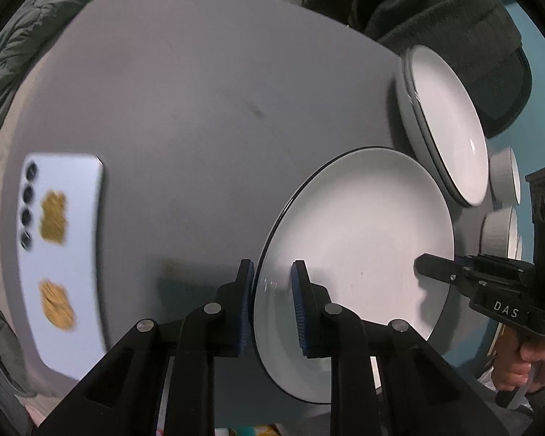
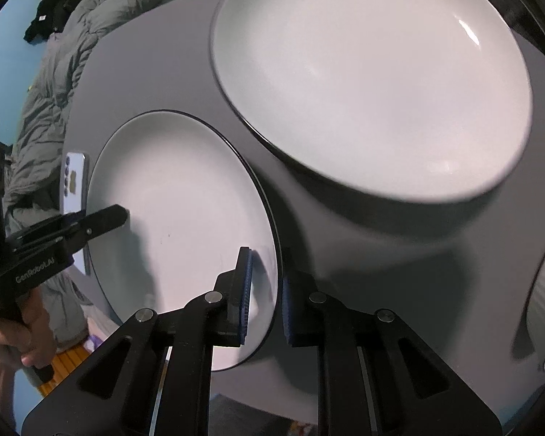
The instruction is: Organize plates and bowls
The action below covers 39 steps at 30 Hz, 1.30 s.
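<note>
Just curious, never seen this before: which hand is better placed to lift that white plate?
Neither alone: left tongs and right tongs each pinch opposite rims of the plate, so both lift together.

Both wrist cameras look steeply down, close, sharing one plate [image 1: 363, 239].

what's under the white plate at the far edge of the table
At least one more plate is stacked under the top plate; only its grey rim shows. Anything below that is hidden.

I'm working in somebody's home, probably a bedroom: a rumpled grey quilt [image 2: 51, 83] lies behind the round grey desk [image 1: 185, 83], dark clothes [image 1: 436, 7] heaped beside blue walls.
</note>
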{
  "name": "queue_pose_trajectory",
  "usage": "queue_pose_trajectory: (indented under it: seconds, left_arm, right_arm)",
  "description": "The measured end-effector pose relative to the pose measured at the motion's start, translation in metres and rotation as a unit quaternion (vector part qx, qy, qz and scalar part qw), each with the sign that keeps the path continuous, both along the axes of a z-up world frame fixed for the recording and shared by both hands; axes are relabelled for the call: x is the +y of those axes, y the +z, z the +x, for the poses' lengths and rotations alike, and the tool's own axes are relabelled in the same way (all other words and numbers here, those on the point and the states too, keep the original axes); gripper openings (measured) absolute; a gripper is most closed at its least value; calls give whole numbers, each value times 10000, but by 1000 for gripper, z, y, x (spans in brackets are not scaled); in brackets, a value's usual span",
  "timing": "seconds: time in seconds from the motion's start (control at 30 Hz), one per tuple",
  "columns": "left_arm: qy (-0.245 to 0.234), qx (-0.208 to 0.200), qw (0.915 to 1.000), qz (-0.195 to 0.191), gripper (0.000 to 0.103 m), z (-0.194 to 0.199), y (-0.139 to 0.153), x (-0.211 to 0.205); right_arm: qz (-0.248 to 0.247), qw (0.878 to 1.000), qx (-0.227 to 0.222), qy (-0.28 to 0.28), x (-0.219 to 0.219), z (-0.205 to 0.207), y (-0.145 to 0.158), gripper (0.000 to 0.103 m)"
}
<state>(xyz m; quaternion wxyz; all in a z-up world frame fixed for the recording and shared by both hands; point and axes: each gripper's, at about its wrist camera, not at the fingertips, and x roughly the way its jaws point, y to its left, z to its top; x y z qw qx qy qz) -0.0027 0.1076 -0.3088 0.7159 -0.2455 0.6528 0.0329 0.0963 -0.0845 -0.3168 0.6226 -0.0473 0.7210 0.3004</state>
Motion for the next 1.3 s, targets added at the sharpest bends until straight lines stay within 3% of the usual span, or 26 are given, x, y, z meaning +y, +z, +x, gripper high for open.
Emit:
queue_pose_trajectory:
  seconds: [0.4,0.83,1.3]
  left_arm:
    - [-172,55,9992,-366,20,-11,-6,-73]
    - [-599,95,9973,-421,20,28,-5,-145]
    - [-560,90,9968,-558,20,26,-5,-151]
  right_arm:
    - [-145,9998,-61,-116,-72,1,2,15]
    - [-271,9984,-204,-462,-129,13,0,17]
    - [34,9973,85,-735,-154,24,-7,18]
